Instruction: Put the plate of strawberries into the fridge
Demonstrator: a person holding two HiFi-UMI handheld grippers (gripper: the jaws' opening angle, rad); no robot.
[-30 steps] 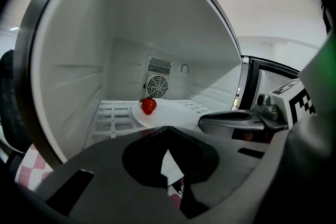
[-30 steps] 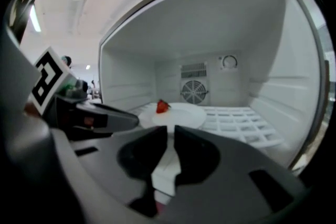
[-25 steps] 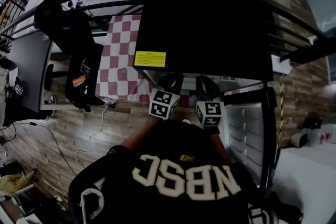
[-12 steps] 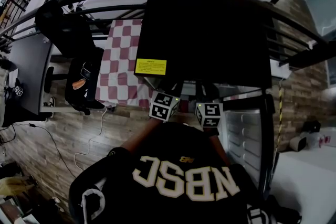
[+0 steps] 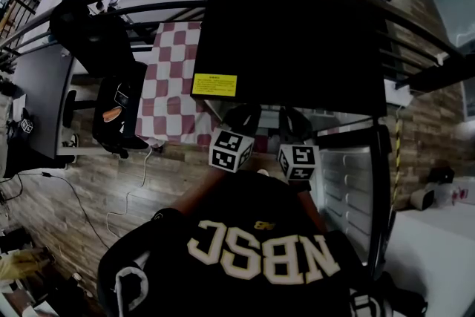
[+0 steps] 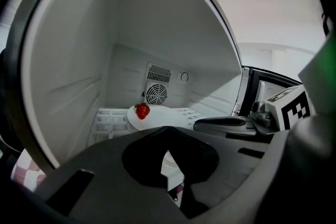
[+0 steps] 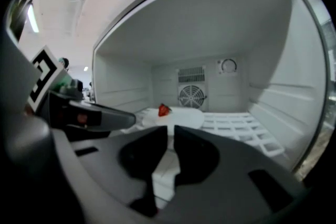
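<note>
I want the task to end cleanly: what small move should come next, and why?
Probably pull both grippers straight back out of the fridge. The plate with the strawberry already rests on the shelf inside, and neither the left gripper nor the right gripper seems to hold it.

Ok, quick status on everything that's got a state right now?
fridge door: open.
plate: flat on the wire shelf inside.
strawberry: one, sitting on the plate.
left gripper: jaws together, empty.
right gripper: jaws a slit apart, gripping nothing.
</note>
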